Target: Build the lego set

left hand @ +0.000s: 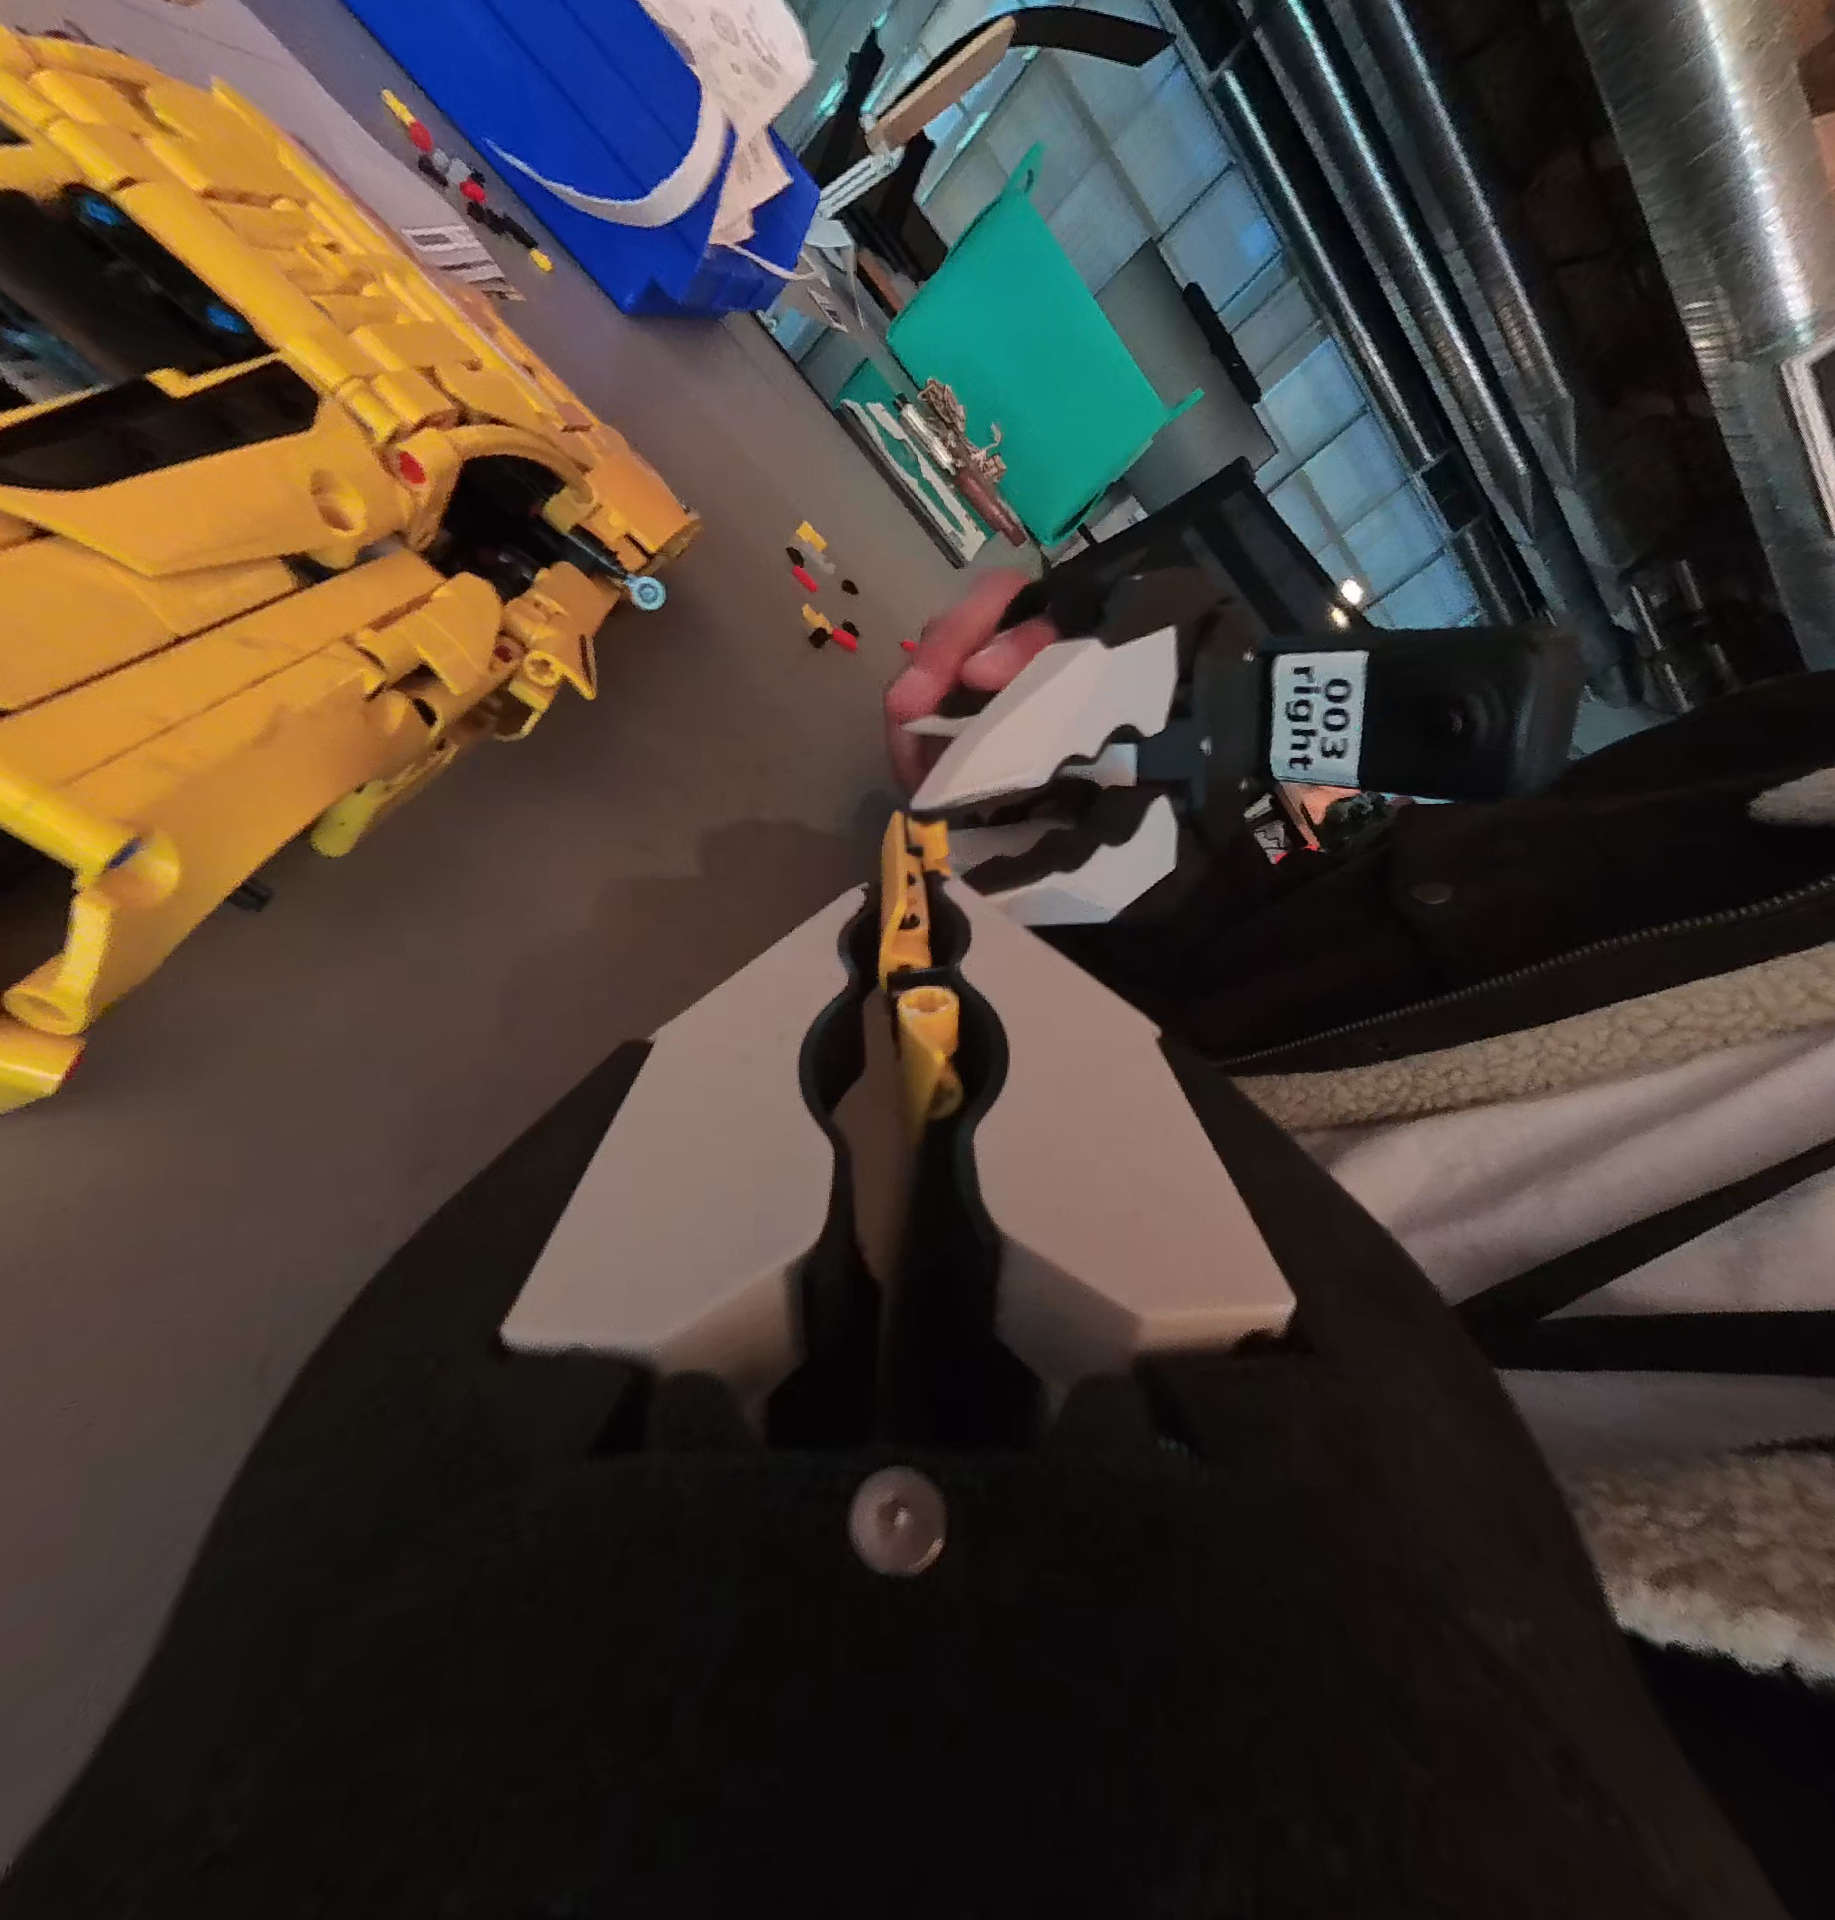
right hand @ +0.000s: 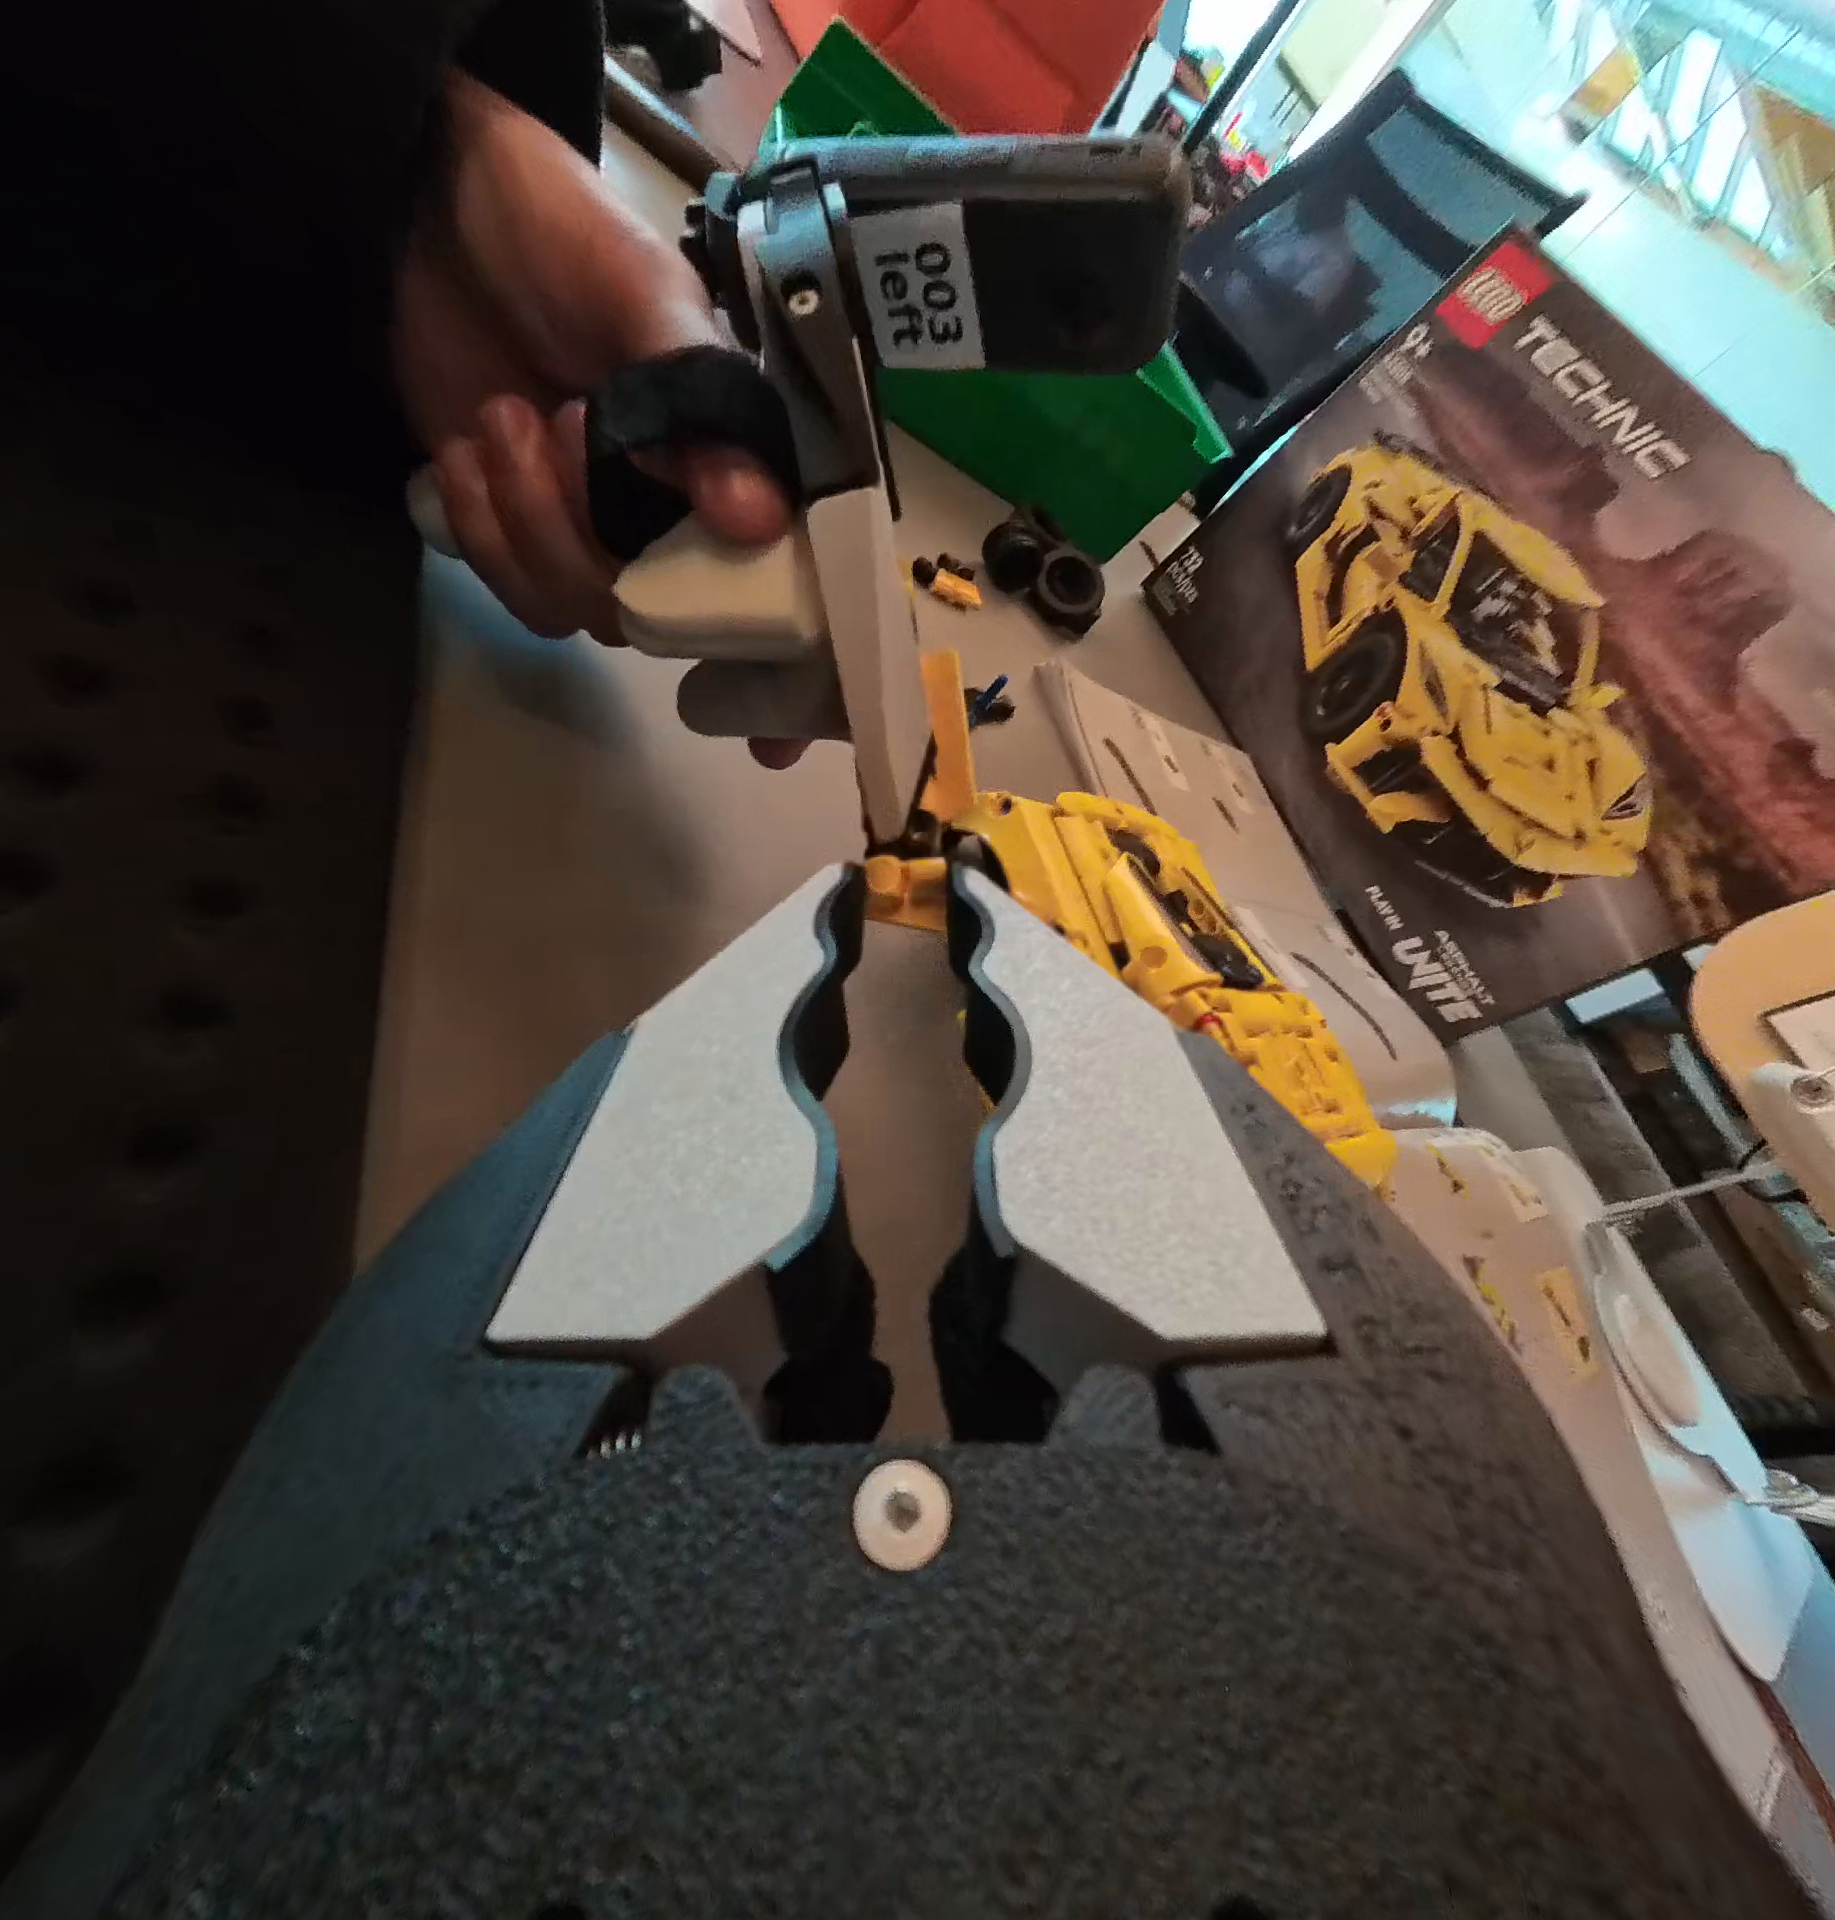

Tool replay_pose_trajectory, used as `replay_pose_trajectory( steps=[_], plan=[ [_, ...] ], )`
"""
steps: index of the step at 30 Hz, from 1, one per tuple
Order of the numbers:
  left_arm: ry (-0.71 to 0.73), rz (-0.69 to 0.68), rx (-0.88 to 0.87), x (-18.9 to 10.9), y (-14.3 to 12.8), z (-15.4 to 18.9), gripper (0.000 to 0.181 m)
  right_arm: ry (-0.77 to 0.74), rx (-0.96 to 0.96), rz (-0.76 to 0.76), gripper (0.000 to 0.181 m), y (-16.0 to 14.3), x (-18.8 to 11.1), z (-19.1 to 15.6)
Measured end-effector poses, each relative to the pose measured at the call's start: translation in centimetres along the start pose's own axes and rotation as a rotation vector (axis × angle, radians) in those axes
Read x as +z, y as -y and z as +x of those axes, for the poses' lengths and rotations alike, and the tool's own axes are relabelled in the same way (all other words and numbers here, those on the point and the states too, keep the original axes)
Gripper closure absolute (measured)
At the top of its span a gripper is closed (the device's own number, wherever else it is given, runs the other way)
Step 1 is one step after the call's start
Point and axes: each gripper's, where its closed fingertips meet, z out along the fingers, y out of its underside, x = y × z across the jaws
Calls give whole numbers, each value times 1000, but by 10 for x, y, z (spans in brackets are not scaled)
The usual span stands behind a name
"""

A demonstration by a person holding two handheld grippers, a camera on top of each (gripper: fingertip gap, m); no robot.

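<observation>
While the left tongs (left hand: 908,925) are clamping the yellow strip (left hand: 905,914), the right tongs (right hand: 900,883) are closing on its small end piece (right hand: 897,883): keep both aligned, pressing squarely.

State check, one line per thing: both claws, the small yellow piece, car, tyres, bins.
left claw: shut on the yellow subassembly
right claw: jaws close around the subassembly's end
yellow car: partly built, wheel arches bare, resting on the table
black tyres: loose, not fitted
blue bin: open, papers inside
set box: propped up
</observation>
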Motion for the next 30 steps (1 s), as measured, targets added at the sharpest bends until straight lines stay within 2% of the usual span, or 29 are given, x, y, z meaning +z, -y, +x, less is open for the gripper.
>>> replay_pose_trajectory(
  steps=[13,21,30],
  plan=[
    [0,2,-14,1,0,-1,175,5,23,-53,165,-7,1,1],
    [31,53,-21,5,5,-2,175,-43,144,-132,165,-10,-2,6],
    [7,23,-56,10,0,-2,175,-5,197,-118,165,-9,-2,2]
  ],
)
